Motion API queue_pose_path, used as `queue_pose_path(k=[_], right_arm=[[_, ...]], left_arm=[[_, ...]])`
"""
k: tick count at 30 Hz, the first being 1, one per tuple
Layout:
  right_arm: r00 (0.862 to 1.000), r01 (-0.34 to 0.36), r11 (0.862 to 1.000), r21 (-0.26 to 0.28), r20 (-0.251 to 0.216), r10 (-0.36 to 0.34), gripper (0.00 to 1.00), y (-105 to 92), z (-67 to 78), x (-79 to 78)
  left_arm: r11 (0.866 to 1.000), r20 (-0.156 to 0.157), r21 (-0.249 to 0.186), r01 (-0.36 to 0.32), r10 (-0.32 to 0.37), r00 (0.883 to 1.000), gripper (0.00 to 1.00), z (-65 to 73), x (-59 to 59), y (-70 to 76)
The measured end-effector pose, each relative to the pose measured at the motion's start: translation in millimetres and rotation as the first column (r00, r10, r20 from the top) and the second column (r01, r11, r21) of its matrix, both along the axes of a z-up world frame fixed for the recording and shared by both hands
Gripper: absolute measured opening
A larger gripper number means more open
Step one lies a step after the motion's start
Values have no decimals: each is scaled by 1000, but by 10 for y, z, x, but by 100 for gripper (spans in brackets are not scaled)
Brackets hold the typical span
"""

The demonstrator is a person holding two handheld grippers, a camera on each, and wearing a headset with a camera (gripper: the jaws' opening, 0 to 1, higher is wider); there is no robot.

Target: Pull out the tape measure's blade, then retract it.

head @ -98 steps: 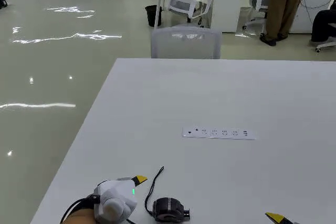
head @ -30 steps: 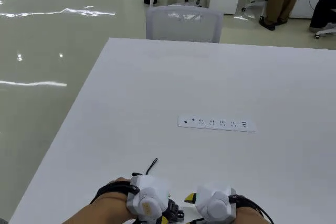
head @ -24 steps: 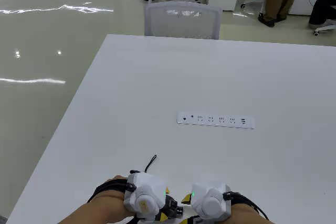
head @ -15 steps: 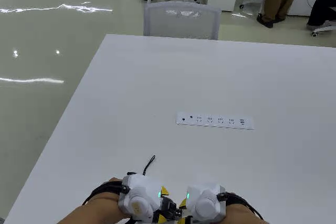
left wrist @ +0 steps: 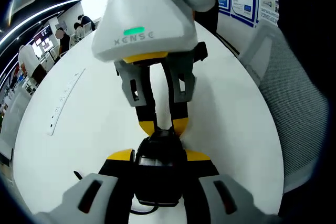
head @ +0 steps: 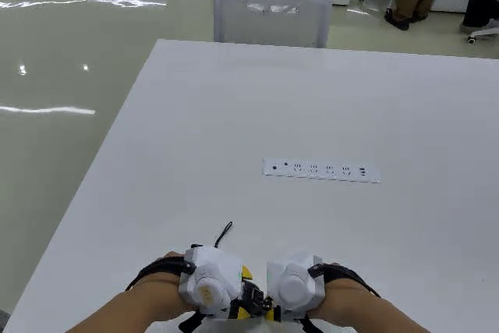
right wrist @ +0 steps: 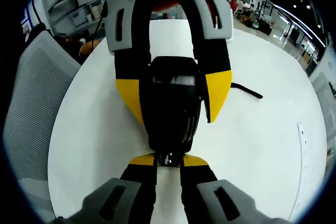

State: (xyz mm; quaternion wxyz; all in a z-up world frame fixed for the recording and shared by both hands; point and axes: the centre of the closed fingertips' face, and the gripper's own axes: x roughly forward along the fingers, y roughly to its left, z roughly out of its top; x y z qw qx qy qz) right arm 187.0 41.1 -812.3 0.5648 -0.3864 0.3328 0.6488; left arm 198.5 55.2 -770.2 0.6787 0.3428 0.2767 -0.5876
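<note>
Right gripper view | tape measure (right wrist: pixel 170 111) in left claw (right wrist: pixel 173 98) | right claw (right wrist: pixel 169 160) pinches tip

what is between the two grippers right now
The black tape measure. The left gripper clamps its case from both sides, and the right gripper pinches its front end. Both gripper views show this.

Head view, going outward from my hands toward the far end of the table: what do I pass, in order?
tape measure → its black strap → white power strip → grey chair beyond the table's far edge
</note>
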Motion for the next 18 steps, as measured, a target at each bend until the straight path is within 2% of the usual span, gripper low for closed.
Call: queue_pose_path(k=[5, 6, 7, 8, 9, 11, 12, 18], right_arm=[[1000, 17, 1000, -15, -12, -17, 16, -6, 51, 21], [999, 34, 999, -7, -19, -34, 16, -5, 66, 24], [995, 87, 996, 6, -43, -87, 16, -1, 76, 29], [992, 112, 994, 9, -56, -112, 15, -4, 62, 40], [997, 75, 997, 7, -35, -75, 14, -12, 59, 39], [998, 57, 998, -9, -12, -57, 12, 1, 53, 36], [997, 76, 997, -29, -14, -77, 12, 6, 43, 42], [997, 73, 995, -70, -11, -74, 10, -19, 7, 55]], left_arm=[[1000, -5, -7, -14, 14, 1000, 30, 0, 19, 8], [1000, -8, -8, -19, 19, 1000, 30, 0, 22, 9], [1000, -9, -7, -22, 22, 1000, 30, -1, 24, 10], [1000, -3, -4, -16, 16, 1000, 30, -2, 20, 9], [1000, 9, 11, 0, 0, 1000, 30, -12, 14, 10], [1000, 6, 18, -4, 4, 1000, 30, -11, 14, 8], [1000, -1, 15, -13, 13, 1000, 30, -8, 14, 12], [1000, 6, 15, -6, 6, 1000, 30, -6, 7, 14]])
